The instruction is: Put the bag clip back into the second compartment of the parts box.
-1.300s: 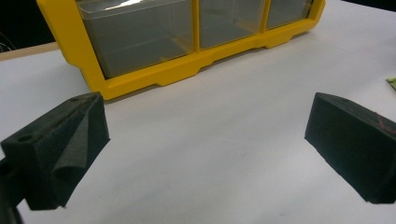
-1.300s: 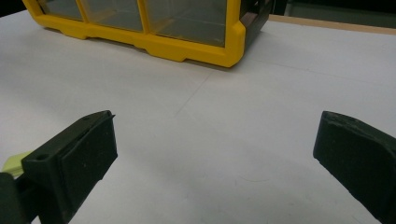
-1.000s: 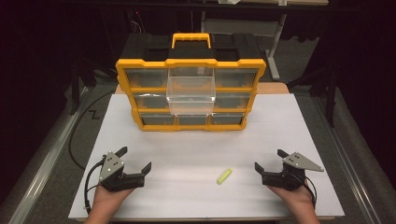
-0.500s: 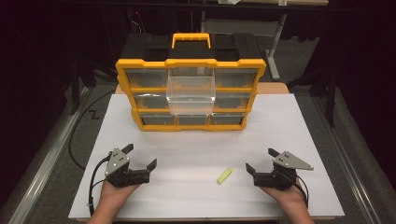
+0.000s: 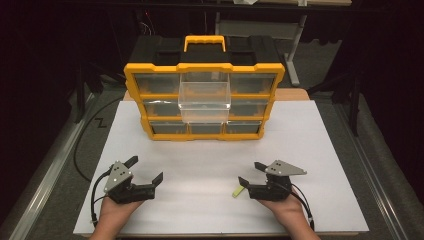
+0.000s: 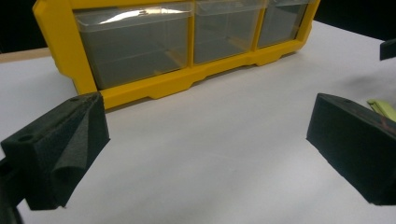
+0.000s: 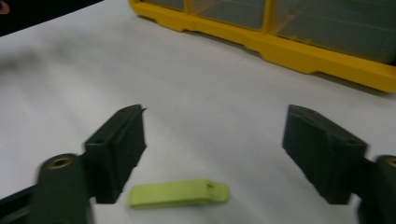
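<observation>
A small lime-green plastic piece (image 5: 237, 191) lies flat on the white board. My right gripper (image 5: 249, 173) is right beside it; in the right gripper view the green piece (image 7: 180, 193) lies low between the jaws, close to the left one, with neither pad pressing on it. The right gripper (image 7: 215, 135) has just been closing and still stands apart. My left gripper (image 5: 146, 169) rests open at the front left with nothing between its jaws; the left gripper view shows it (image 6: 205, 140) with the green piece (image 6: 385, 108) beyond its right jaw.
A yellow drawer organizer (image 5: 150, 125) with clear drawers and a black top stands at the back of the white board (image 5: 320, 150). Its clear upper middle drawer (image 5: 205, 95) is pulled out. Dark floor and metal frames surround the table.
My right gripper has slid left across the board up to the green piece, and its jaws have narrowed. The left gripper has barely shifted.
</observation>
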### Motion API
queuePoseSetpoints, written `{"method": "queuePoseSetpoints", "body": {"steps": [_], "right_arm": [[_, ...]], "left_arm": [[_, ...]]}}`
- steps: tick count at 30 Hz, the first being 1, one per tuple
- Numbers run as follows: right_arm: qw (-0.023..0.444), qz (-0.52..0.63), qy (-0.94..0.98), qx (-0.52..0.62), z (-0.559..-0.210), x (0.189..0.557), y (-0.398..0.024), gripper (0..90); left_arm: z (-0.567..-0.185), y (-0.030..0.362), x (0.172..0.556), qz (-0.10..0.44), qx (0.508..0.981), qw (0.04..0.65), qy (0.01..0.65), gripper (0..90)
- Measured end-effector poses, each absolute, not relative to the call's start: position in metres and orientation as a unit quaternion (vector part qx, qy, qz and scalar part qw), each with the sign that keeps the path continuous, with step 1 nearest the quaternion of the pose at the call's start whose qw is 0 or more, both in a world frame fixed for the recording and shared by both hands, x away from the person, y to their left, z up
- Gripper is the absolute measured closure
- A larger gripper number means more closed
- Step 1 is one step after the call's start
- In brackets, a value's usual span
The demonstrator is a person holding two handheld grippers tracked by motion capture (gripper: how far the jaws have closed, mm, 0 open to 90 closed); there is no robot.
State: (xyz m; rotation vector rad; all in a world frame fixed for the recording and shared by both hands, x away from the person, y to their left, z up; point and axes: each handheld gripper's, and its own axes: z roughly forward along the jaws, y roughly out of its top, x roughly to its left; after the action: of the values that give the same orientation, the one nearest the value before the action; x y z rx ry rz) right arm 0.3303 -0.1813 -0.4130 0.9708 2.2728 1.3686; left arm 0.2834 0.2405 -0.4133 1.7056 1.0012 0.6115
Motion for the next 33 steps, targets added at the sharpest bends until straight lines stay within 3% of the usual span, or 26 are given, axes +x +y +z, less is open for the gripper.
{"method": "queuePoseSetpoints", "body": {"steps": [1,6,13,33], "right_arm": [[0.158,0.471,0.803,0.33,-0.414,0.332,-0.174,36.7],[0.154,0.456,0.818,0.316,-0.416,0.333,-0.161,56.5],[0.15,0.437,0.837,0.294,-0.419,0.325,-0.152,89.3],[0.128,0.376,0.883,0.251,-0.431,0.313,-0.136,90.0]], "left_arm": [[-0.412,0.241,0.284,0.246,0.712,0.509,0.416,0.3],[-0.406,0.241,0.281,0.257,0.728,0.491,0.404,0.4],[-0.413,0.241,0.278,0.262,0.711,0.509,0.409,0.3],[-0.417,0.241,0.282,0.252,0.716,0.51,0.406,0.4]]}}
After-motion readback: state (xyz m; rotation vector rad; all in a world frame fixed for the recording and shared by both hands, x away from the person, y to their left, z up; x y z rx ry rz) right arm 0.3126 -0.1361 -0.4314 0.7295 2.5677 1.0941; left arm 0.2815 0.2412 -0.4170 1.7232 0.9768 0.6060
